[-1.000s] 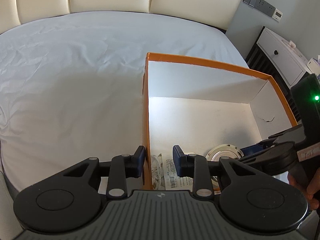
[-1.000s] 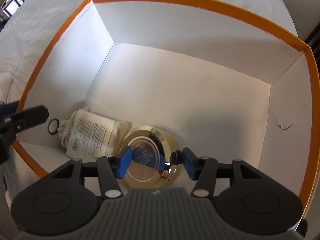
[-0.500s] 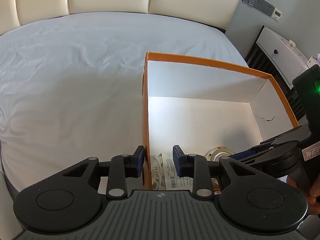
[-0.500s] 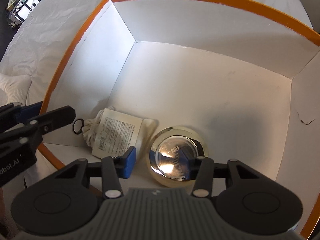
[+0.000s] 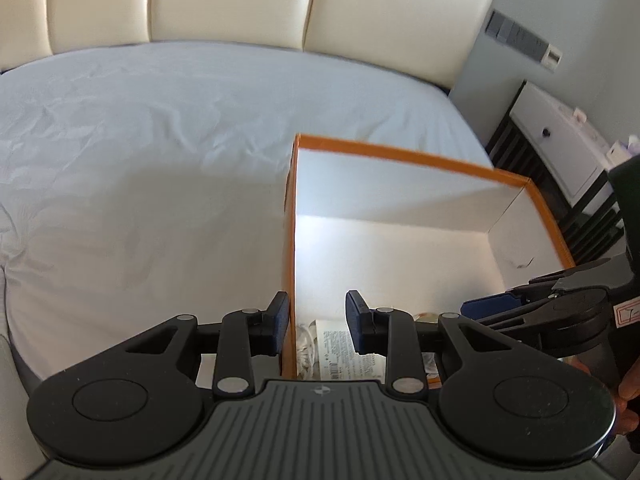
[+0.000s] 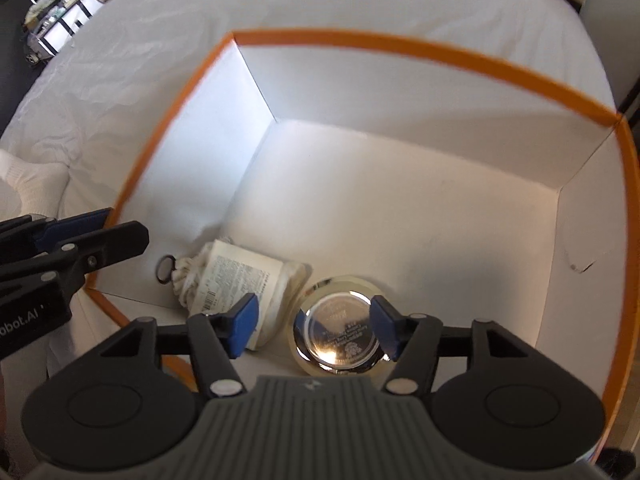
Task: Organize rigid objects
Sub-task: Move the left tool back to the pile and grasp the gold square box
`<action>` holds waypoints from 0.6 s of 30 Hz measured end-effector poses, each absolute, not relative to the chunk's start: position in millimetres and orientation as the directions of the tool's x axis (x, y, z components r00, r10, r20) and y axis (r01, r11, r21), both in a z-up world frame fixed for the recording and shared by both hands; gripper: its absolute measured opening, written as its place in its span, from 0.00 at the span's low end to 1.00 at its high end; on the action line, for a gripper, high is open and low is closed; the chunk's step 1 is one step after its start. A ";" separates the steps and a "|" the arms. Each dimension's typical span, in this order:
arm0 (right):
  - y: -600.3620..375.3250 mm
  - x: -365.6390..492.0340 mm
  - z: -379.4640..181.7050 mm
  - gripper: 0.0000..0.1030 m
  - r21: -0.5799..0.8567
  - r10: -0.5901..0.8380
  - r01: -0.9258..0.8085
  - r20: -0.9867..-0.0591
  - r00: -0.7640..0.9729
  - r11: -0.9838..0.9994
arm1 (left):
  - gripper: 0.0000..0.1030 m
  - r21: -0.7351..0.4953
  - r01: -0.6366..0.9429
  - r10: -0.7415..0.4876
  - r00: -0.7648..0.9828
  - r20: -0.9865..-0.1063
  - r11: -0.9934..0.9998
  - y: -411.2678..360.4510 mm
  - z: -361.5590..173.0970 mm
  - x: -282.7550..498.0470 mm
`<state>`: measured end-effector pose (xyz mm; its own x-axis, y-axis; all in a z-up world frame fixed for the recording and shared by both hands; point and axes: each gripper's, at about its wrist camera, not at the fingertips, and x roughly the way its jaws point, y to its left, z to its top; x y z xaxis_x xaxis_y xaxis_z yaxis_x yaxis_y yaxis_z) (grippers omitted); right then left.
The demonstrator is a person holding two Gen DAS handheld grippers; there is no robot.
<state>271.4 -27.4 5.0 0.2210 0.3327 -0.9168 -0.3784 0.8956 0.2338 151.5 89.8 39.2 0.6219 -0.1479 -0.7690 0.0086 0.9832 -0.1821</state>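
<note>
Left wrist view first: my left hand-held gripper (image 5: 318, 320) straddles the orange-rimmed box (image 5: 420, 156) at its near left wall, one pad outside and one inside. The gap looks wider than the thin wall, so I cannot tell whether the pads truly pinch it; I judge I hold here to steady the box on the bed (image 5: 140, 160) while the other hand works. At 3 o'clock my right hand-held gripper (image 5: 496, 304) reaches in over the right rim.

Right wrist view: the right hand-held gripper (image 6: 312, 326) hovers above the box floor with its jaws opening and nothing pressed between the blue pads. The round gold tin (image 6: 340, 326) lies flat on the floor beneath the right pad, near the 6 o'clock wall, so I take it as set down. Just beside it, at 9 o'clock, lies the cloth pouch (image 6: 236, 272) with its printed label and a ring, tucked toward the corner. Packing near together leaves the far floor for more items.
</note>
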 end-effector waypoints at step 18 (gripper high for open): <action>-49.5 162.5 58.1 0.37 0.313 0.568 -0.570 -0.746 0.348 0.760 | 0.44 -0.402 -0.088 -0.284 0.572 -0.770 0.911 96.5 3.1 68.9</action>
<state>162.5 -49.5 58.1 0.3480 0.5682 -0.7457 -0.5702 0.7596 0.3128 68.9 96.5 3.1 0.5716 -0.2845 -0.7696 -0.0883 0.9112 -0.4024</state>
